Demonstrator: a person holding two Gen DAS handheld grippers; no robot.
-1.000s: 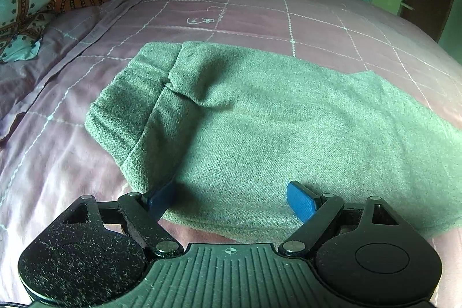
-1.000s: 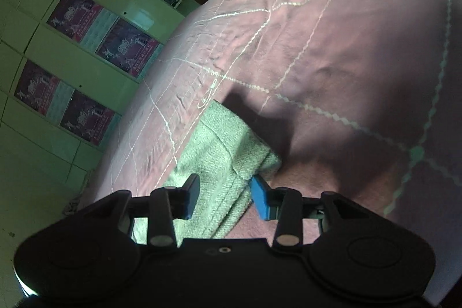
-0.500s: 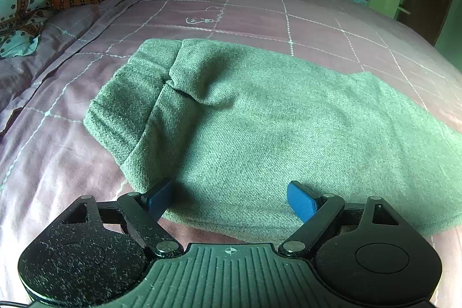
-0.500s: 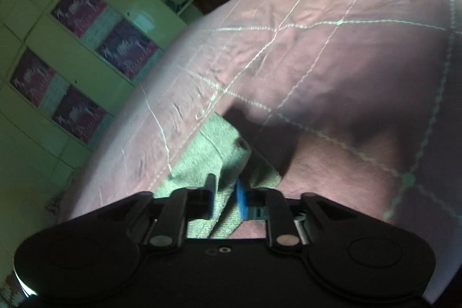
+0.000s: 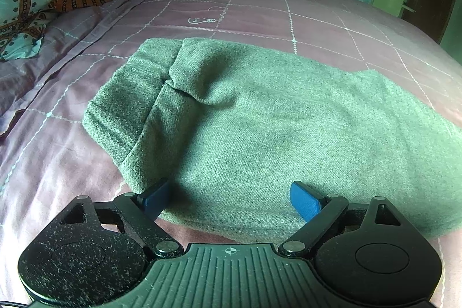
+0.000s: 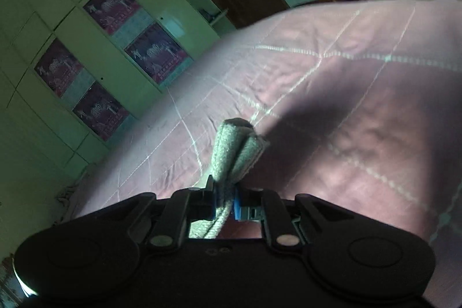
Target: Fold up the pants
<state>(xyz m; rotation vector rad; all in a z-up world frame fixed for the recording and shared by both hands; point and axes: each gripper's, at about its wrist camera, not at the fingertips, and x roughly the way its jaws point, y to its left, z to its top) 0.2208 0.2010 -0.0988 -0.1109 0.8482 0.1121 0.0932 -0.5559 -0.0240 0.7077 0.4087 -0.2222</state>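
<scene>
Grey-green woollen pants (image 5: 260,129) are seen lying flat on the pink quilted bedspread (image 5: 260,7), already doubled over, with the ribbed waistband at the far left end. Over the near edge of the cloth the left gripper (image 5: 231,199) is held with its blue pads spread wide and opening a little further — nothing is pinched between them, though the hem lies just below.

At the other end, a change is recorded. A second ago the right gripper (image 6: 223,202) was poised with its jaws parted around a fold of the fabric lying on the bed; now those jaws are closing tight on a bunched end of the pants (image 6: 235,152), and that bunch has been raised clear of the bedspread (image 6: 361,120), its shadow falling on the quilt beside it. The view has also tilted, so the wrist appears to have been rolled.

From this it is judged that the next fold has been started — one end is secured, and it would probably be carried across towards the waistband.
</scene>
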